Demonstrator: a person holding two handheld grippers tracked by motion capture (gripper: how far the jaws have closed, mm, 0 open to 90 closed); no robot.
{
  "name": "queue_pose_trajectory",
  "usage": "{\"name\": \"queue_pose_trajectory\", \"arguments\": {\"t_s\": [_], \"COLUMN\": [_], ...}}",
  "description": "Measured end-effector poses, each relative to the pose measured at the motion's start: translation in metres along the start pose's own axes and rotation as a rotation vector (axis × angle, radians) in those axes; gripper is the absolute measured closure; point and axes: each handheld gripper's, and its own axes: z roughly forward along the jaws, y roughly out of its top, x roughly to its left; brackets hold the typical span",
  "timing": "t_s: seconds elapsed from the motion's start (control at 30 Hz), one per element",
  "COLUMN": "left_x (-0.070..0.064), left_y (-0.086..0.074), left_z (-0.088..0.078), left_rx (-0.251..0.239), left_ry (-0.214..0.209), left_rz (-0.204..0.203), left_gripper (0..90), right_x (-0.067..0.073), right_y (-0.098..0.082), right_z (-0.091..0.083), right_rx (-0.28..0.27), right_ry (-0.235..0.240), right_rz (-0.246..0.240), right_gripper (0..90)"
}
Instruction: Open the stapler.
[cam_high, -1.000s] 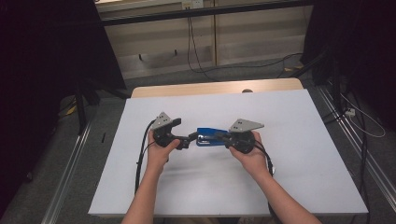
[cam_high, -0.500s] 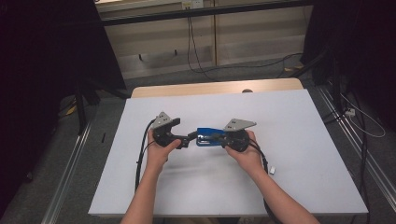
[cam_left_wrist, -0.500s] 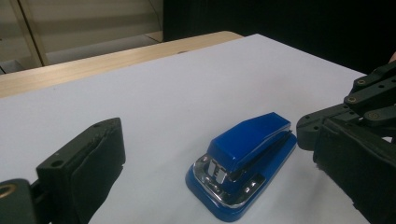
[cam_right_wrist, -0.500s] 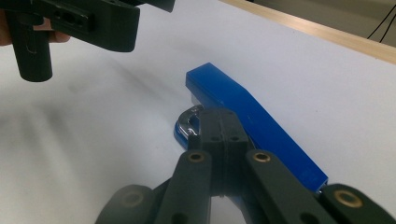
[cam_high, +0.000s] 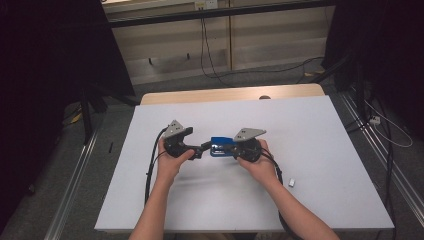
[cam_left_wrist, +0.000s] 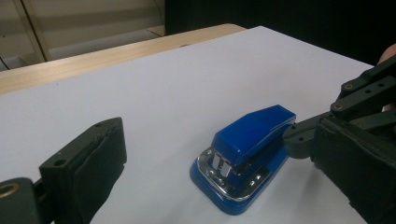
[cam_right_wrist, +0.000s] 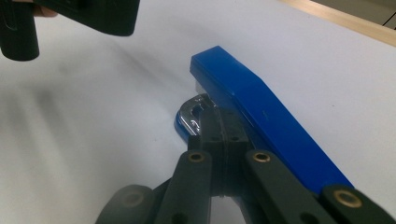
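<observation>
A blue stapler (cam_high: 220, 147) lies on the white table between my two grippers. My left gripper (cam_high: 202, 149) points right at it and stands open. In the left gripper view the stapler (cam_left_wrist: 247, 149) sits between my left gripper's (cam_left_wrist: 217, 140) wide-apart jaws, metal front end toward the camera. My right gripper (cam_high: 229, 149) points left. In the right gripper view my right gripper (cam_right_wrist: 219, 122) is shut, its pads pressed together, lying along the stapler's (cam_right_wrist: 266, 116) left side over its base. Nothing shows between those pads.
The white table top (cam_high: 320, 130) has a wooden strip (cam_high: 230, 94) along its far edge. A small white object (cam_high: 293, 182) lies on the table to the right of the right forearm. Cables trail from both grippers toward the person.
The right hand and its gripper have moved left, closer to the left gripper, and the stapler has shifted slightly left with it. The left hand has stayed put.
</observation>
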Motion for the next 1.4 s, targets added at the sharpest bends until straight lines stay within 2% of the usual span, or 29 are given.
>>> {"name": "queue_pose_trajectory", "arguments": {"t_s": [0.47, 0.77, 1.1, 1.33, 1.4], "left_x": [-0.001, 0.001, 0.002, 0.003, 0.002], "left_y": [-0.002, -0.002, -0.003, -0.004, -0.005], "left_z": [0.002, 0.001, 0.001, 0.002, 0.003], "left_rx": [0.02, 0.02, 0.026, 0.048, 0.059], "left_ry": [-0.002, -0.003, -0.003, -0.006, 0.001], "left_rz": [0.003, -0.003, -0.009, -0.001, 0.002], "left_gripper": [3.9, 4.4, 4.4, 5.2, 7.9], "right_x": [-0.002, 0.0, 0.001, 0.001, 0.002], "right_y": [0.0, 0.0, 0.002, 0.003, 0.004], "right_z": [0.012, 0.018, 0.021, 0.022, 0.022], "right_rx": [0.048, 0.075, 0.075, 0.089, 0.094], "right_ry": [-0.004, 0.0, 0.005, 0.005, 0.004], "right_rz": [-0.024, -0.056, -0.072, -0.079, -0.08], "right_gripper": [90.0, 90.0, 90.0, 90.0, 90.0]}}
